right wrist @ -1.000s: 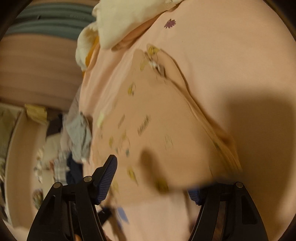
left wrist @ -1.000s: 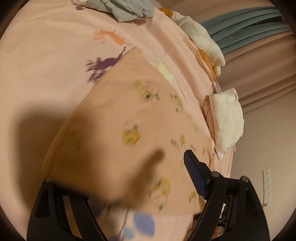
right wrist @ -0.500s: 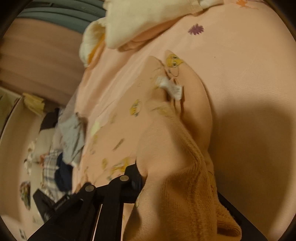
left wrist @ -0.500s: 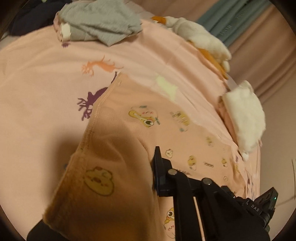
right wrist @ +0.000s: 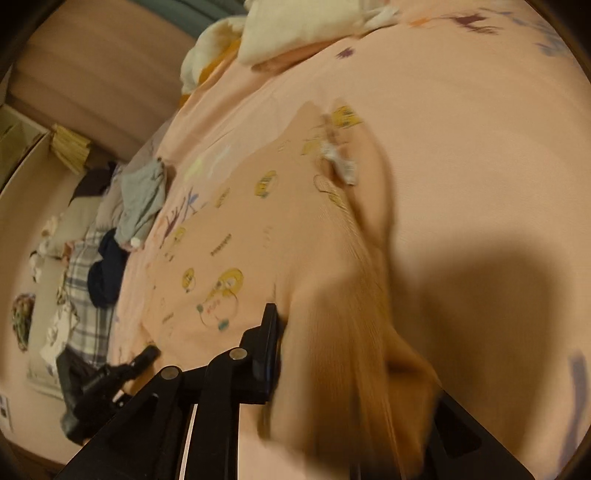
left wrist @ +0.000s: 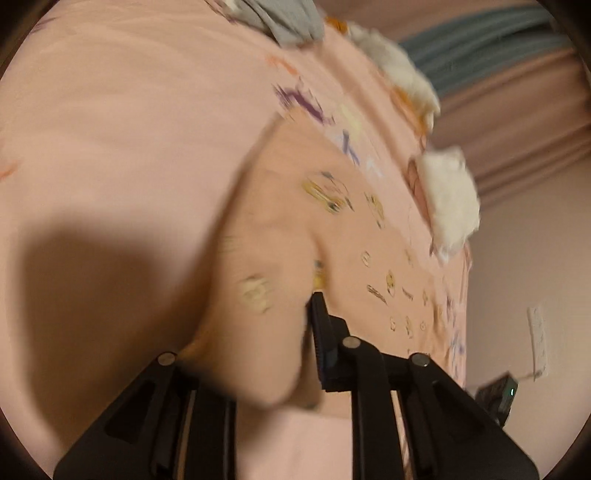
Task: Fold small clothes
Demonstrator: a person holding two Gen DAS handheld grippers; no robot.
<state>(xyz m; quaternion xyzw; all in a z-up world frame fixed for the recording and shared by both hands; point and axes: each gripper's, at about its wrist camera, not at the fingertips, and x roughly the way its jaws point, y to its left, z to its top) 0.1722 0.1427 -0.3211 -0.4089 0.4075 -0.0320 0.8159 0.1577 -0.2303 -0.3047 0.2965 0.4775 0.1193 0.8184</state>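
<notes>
Fold in progress: both jaws clamp the garment's near edge.
Carry left gripper and right gripper forward together, level, over the bed, aligning hems.

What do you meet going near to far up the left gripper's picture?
Gripper shut on the peach garment → purple deer print on the pink sheet → grey clothes.

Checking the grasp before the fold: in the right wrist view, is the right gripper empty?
No, the right gripper is shut on a bunched edge of the peach printed garment, which lifts up between its fingers.
</notes>
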